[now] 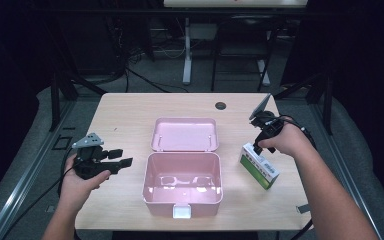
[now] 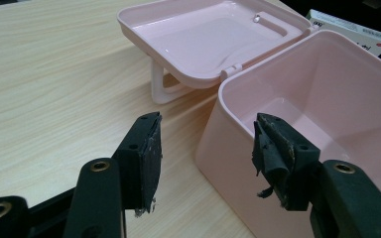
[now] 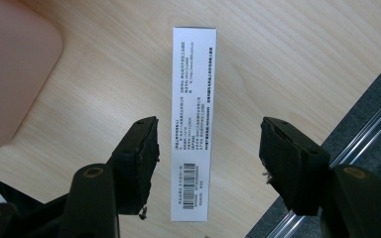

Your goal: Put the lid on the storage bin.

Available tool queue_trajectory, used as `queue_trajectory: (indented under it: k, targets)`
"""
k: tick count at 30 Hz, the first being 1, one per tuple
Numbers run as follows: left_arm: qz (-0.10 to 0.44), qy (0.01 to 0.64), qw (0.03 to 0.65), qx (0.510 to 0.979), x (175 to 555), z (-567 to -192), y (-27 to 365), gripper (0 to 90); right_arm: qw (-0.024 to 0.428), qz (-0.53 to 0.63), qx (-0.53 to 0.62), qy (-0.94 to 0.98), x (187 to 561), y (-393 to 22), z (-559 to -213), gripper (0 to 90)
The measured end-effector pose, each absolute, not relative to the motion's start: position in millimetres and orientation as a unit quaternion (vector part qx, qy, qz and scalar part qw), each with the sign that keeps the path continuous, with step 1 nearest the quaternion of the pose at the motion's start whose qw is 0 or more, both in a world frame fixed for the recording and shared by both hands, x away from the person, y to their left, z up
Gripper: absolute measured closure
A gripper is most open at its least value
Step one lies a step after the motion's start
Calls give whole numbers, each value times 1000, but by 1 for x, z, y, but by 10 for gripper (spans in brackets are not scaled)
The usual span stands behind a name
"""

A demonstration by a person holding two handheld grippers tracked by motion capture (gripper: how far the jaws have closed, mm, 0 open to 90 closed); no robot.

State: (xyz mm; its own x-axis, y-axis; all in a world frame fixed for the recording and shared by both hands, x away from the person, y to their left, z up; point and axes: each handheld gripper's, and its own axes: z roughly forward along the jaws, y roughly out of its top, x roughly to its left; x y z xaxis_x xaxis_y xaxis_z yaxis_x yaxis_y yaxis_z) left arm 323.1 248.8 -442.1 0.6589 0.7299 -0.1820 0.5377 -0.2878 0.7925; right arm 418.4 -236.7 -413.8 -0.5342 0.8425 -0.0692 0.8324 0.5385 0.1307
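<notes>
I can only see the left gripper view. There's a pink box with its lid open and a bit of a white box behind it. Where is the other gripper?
Observer: In the high view, the right hand-held gripper points down over the white and green cardboard carton, which lies on the light wooden table to the right of the pink plastic box.
Operator: Did it grab the carton?
Observer: No. In the right gripper view the carton lies between the open jaws, and neither pad touches it.
Operator: What's on the front of the pink box?
Observer: A small white latch sits in the middle of the front wall.
</notes>
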Motion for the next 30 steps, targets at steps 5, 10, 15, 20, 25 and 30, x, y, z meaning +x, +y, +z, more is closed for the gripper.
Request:
queue_trajectory:
  k: [5, 10, 15, 20, 25, 30]
  targets:
    - [108, 399, 444, 795, 324, -443, 249, 446, 60, 34, 484, 872, 421, -239, -421, 401]
    - [108, 399, 443, 796, 324, -443, 249, 446, 57, 26, 482, 874, 421, -240, -425, 403]
    - [106, 398, 441, 797, 324, -443, 250, 446, 56, 27, 476, 877, 420, -237, -427, 410]
    - [107, 399, 443, 796, 324, -443, 250, 446, 53, 28, 479, 876, 419, -236, -432, 428]
    - [107, 399, 443, 796, 324, -443, 250, 446, 49, 31, 474, 878, 418, -235, -438, 437]
    - [107, 399, 444, 795, 324, -443, 250, 446, 51, 26, 474, 878, 418, -234, -441, 458]
